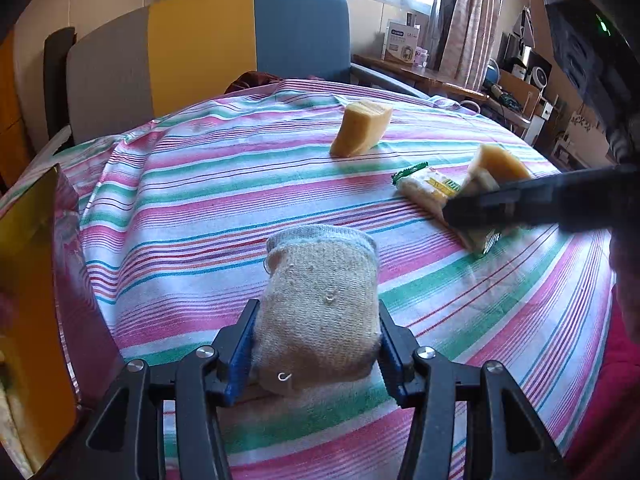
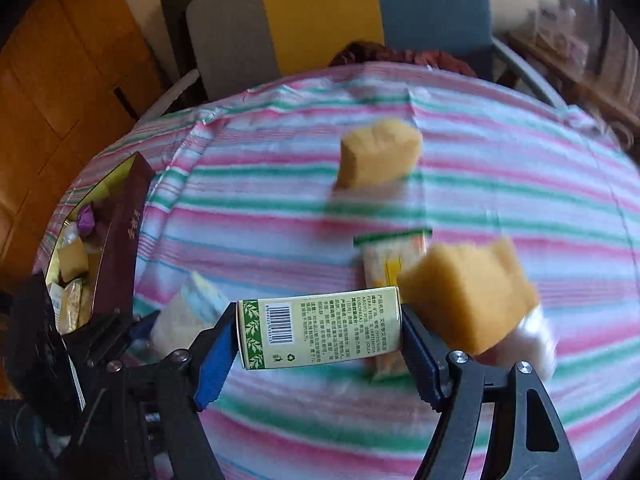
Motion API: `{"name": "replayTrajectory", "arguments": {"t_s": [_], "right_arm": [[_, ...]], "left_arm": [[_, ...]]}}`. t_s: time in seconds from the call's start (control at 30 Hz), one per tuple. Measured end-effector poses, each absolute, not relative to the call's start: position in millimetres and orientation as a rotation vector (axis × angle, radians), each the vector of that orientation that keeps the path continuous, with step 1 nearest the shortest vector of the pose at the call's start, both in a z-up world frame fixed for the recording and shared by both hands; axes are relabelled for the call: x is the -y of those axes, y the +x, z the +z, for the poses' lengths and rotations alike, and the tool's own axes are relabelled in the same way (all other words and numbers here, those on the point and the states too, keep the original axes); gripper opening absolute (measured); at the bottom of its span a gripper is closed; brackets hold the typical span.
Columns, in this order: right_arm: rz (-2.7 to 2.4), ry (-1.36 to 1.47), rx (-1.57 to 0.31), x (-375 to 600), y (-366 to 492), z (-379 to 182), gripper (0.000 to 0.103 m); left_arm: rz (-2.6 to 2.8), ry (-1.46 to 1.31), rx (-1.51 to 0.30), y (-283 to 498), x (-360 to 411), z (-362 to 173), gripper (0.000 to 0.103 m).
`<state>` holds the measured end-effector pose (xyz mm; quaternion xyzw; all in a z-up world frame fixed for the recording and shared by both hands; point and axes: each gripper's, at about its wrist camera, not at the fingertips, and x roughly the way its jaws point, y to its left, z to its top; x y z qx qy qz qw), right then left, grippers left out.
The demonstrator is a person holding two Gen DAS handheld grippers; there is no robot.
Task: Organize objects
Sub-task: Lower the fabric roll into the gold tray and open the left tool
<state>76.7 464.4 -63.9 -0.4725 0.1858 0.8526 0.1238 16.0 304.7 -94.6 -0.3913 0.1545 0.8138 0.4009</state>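
Left wrist view: your left gripper [image 1: 318,340] sits clamped on a beige sock [image 1: 320,312], its blue pads pressing both flanks of the knit while the grey cuff points away from you along the fingers. Under the sock lies the striped cloth [image 1: 200,208] covering the table. Off to the left of the fingers stands a dark red box [image 1: 68,280] with a gold lining, its near wall upright. Ahead and to the right, your right gripper [image 2: 316,336] crosses the frame as a dark, blurred bar above a green-edged snack packet [image 1: 424,188] and a yellow sponge block [image 1: 500,164]. Farther ahead, well apart from the sock, a second sponge block [image 1: 362,128] rests tilted on the stripes. Beyond the table edge rises a chair back in grey, yellow and blue panels [image 1: 224,48].

From the right wrist view, your right gripper is closed on a small cream carton [image 2: 320,328] with a green leaf band and a barcode, held crosswise, a pad at each end. Just behind its right end sits the near sponge, overlapping the snack packet. To the left of the fingers you see the sock in the other gripper, and past it the open box holding wrapped items. The far sponge stands straight ahead, blurred.
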Motion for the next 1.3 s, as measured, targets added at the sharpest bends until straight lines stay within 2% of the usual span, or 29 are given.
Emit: {"name": "replayTrajectory", "arguments": {"t_s": [0.37,0.57,0.87,1.07,1.3], "right_arm": [[2.467,-1.490,-0.338,-443.3,68.7,-89.0,0.076],[2.459,-1.525,-0.185,-426.6,63.9,-96.5,0.075],[2.454,-1.524,-0.128,-421.8,61.5,-99.4,0.076],[2.452,-1.523,-0.110,-419.3,61.1,-99.9,0.076],[2.456,-1.525,-0.101,-419.1,60.5,-100.4,0.076]], "left_arm": [[2.071,-0.959,-0.305,44.1,-264.1,-55.4,0.053],[2.111,-0.984,-0.218,33.3,-231.5,-30.3,0.053],[2.278,-1.186,0.144,-67.5,-138.9,-7.7,0.053],[2.394,-1.273,0.224,-143.3,-94.9,-16.7,0.053],[2.425,-1.480,0.317,-217.9,-72.6,-56.2,0.053]]}}
